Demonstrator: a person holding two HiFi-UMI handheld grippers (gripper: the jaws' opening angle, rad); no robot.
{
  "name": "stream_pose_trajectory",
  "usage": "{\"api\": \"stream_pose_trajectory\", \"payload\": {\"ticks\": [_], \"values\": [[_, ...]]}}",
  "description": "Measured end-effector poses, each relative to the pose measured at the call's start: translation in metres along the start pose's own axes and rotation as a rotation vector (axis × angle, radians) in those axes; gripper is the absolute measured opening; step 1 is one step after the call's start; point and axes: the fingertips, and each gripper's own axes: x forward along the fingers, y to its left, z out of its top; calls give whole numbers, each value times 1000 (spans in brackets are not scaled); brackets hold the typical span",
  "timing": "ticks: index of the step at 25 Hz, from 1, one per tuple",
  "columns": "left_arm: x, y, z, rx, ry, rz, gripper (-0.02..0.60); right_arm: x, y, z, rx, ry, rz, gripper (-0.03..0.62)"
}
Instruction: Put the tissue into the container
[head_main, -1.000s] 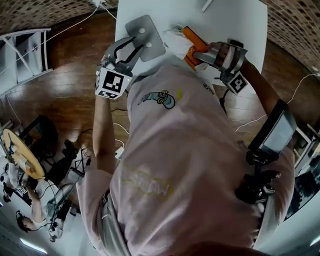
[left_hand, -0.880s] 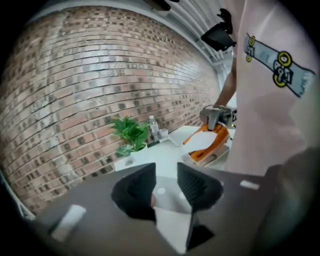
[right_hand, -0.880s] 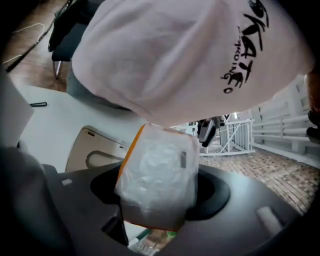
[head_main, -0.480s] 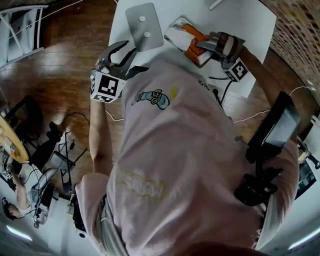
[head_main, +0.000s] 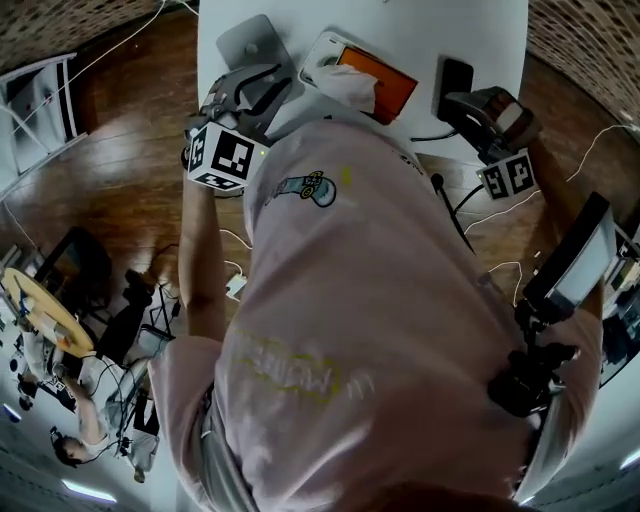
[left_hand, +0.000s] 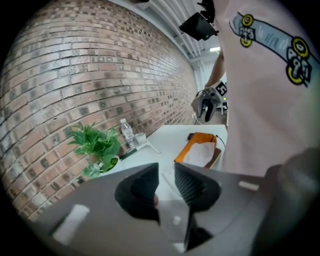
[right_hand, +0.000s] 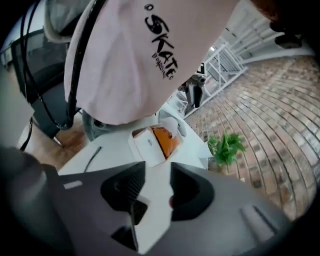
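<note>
We look down over our own pink shirt (head_main: 380, 280) at the white bench (head_main: 450, 30), and there is the container (head_main: 392, 88), orange inside, lying near the far edge between the two grippers. The tissue (head_main: 345, 85) is in it, a crumpled white wad bunched toward the container's left end and spilling over that rim; from the left gripper view we see the same tissue (left_hand: 200, 154) resting on the orange lining. The left gripper (head_main: 265, 82) hangs over a flat grey lid (head_main: 245, 42) just left of the container. Its jaws have just been closing and now stand a narrow gap apart (the lid (left_hand: 172, 215) shows through that gap, but the pads are not pressing on it), so this gripper (left_hand: 166, 172) holds nothing. Over on the right, the right gripper (head_main: 462, 100) sits well clear of the container, beside a black flat object (head_main: 452, 80) with a cable. Its jaws have just been closing too, yet they stand apart with only bare bench between them, so this gripper (right_hand: 157, 175) is empty as well. A potted plant (left_hand: 95, 145) and a water bottle (left_hand: 127, 132) stand by the brick wall (left_hand: 75, 75).
</note>
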Motion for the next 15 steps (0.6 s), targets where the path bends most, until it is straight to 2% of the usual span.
{"api": "stream_pose_trajectory", "payload": {"ticks": [1,2,4,5,7,8,9,10,11,12,15], "values": [[5,0,-1,-4,-2,-13,92,-2,9,2,55,11,9,53],[10,-1,-2,-10,-2,-26,84,4,19,7,94,15,36,2],[17,-3,-2,-15,1,-53,67,36,30,28,107,-13,86,3],[21,-3,-1,-11,4,-63,64,58,19,41,83,-40,43,3],[27,-7,4,16,10,-71,64,88,-35,60,42,-78,-195,2],[28,-10,9,31,10,-73,64,90,-63,59,54,-71,-320,2],[27,-12,14,42,7,-77,64,83,-83,51,107,-47,-406,2],[27,-14,17,50,3,-82,64,74,-93,41,185,-26,-444,2],[26,-13,17,63,6,-87,64,65,-94,31,249,-12,-440,2],[26,-9,17,84,14,-90,64,59,-88,23,267,5,-414,2],[31,10,28,192,30,-64,64,51,-65,2,189,116,-367,2]]}}
